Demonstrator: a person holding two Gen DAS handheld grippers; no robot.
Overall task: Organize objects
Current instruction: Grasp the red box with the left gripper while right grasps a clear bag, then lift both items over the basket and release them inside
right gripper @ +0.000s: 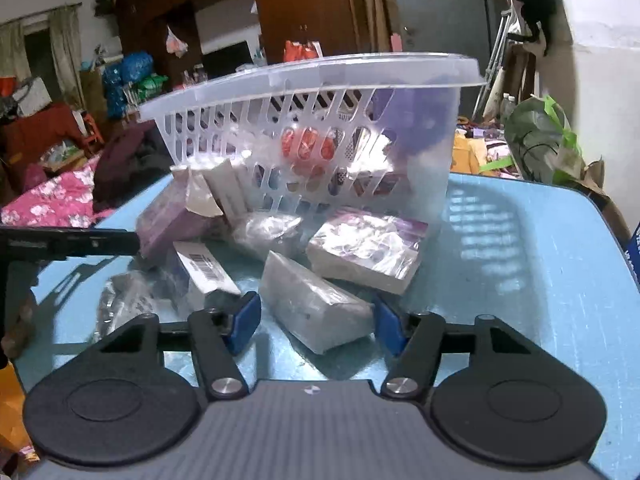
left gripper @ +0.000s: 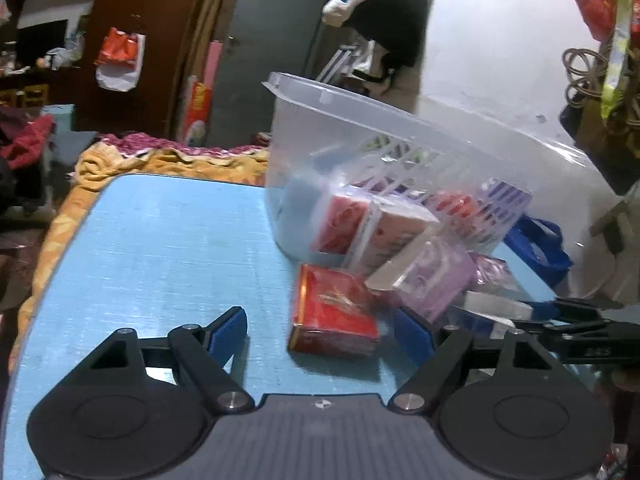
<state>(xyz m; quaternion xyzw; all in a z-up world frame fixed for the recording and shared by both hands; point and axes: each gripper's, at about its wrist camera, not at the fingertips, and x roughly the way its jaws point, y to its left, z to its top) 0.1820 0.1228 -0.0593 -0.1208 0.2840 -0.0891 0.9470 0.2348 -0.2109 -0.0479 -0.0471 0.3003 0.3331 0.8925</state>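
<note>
Left wrist view gives me my left gripper [left gripper: 320, 330] low over the blue worktop [left gripper: 160, 248], jaws standing wide with a red box [left gripper: 334, 314] lying between them, nearer the right pad, neither pad pressing it. Just behind the red box the clear plastic basket [left gripper: 360, 128] sits tipped, with red-and-white cartons [left gripper: 372, 228] and a lilac packet [left gripper: 432, 280] spilling from under it. From the right wrist I see my right gripper [right gripper: 316, 322] in front of the same basket [right gripper: 320, 88], jaws partly open around the near end of a clear-wrapped white packet [right gripper: 316, 308]; I cannot tell whether the pads touch it. Beyond that packet, beside the basket, lies a purple-printed packet [right gripper: 366, 250]; a barcoded white box [right gripper: 204, 268] lies further left of the basket.
</note>
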